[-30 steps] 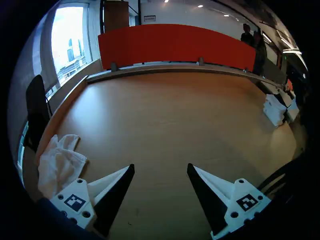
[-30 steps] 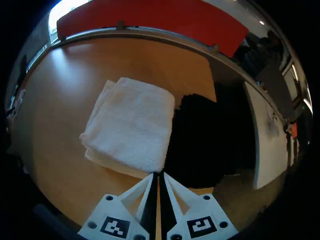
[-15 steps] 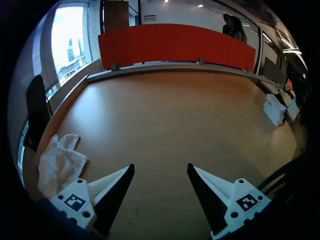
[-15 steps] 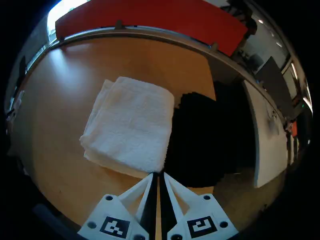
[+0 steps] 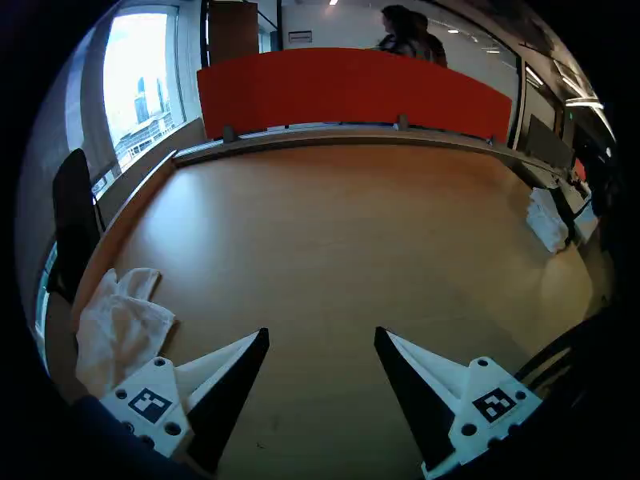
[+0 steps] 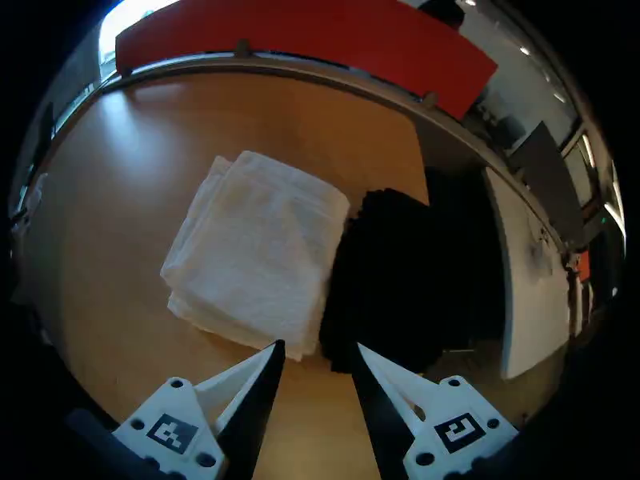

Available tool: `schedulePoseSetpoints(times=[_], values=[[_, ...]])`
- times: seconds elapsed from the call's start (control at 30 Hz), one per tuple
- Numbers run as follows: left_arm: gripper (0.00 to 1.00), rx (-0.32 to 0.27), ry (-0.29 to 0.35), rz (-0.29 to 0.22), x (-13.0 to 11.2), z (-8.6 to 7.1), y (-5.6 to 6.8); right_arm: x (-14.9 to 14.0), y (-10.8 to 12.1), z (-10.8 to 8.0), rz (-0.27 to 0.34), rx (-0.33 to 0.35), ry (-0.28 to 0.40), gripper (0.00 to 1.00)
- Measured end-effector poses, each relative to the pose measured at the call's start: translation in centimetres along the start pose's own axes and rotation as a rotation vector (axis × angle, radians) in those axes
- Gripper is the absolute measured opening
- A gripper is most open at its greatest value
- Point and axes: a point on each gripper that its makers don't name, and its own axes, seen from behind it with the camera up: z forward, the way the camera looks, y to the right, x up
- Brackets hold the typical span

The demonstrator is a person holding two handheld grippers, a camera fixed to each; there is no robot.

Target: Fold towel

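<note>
Your right gripper (image 6: 318,346) has opened since a second ago. Its fingers now stand apart and empty, just short of the folded towel (image 6: 256,252), which lies on the table (image 6: 120,200) touching a black cloth (image 6: 400,280). Your left gripper (image 5: 321,330) hangs wide open over the table. Its view adds a crumpled towel (image 5: 120,324) at the table's left edge.

A red screen (image 5: 352,88) stands along the far edge of a wooden table (image 5: 336,232), held by 2 grey feet (image 5: 228,132). Left of the screen, a tall window (image 5: 140,88) shows bright daylight and city towers. Below it, a black chair (image 5: 72,224) sits at the table's side. Behind the screen, people (image 5: 408,32) stand before a white wall under lit ceiling lights (image 5: 332,2). Right of the screen, a white desk (image 6: 528,280) stands apart.
</note>
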Motion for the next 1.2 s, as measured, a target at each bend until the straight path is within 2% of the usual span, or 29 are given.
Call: schedulePoseSetpoints(times=[0.33, 0.47, 0.8, 1.2], values=[[0.98, -0.002, 0.007, 0.002, 0.2, -0.1, -0.2, 0.8, -0.7, -0.4, -0.003, 0.005, 0.024, 0.7], [0.98, -0.002, 0.008, 0.001, 0.2, -0.1, -0.4, 1.5, -1.6, -0.4, -0.003, 0.02, 0.045, 0.83], [0.98, 0.002, 0.011, -0.004, 0.1, -0.3, -0.8, 4.0, -5.6, -0.1, -0.012, 0.086, 0.104, 0.83], [0.98, 0.015, 0.014, -0.021, -0.3, -0.7, -1.5, 5.8, -10.1, 1.1, -0.049, 0.146, 0.123, 0.83]])
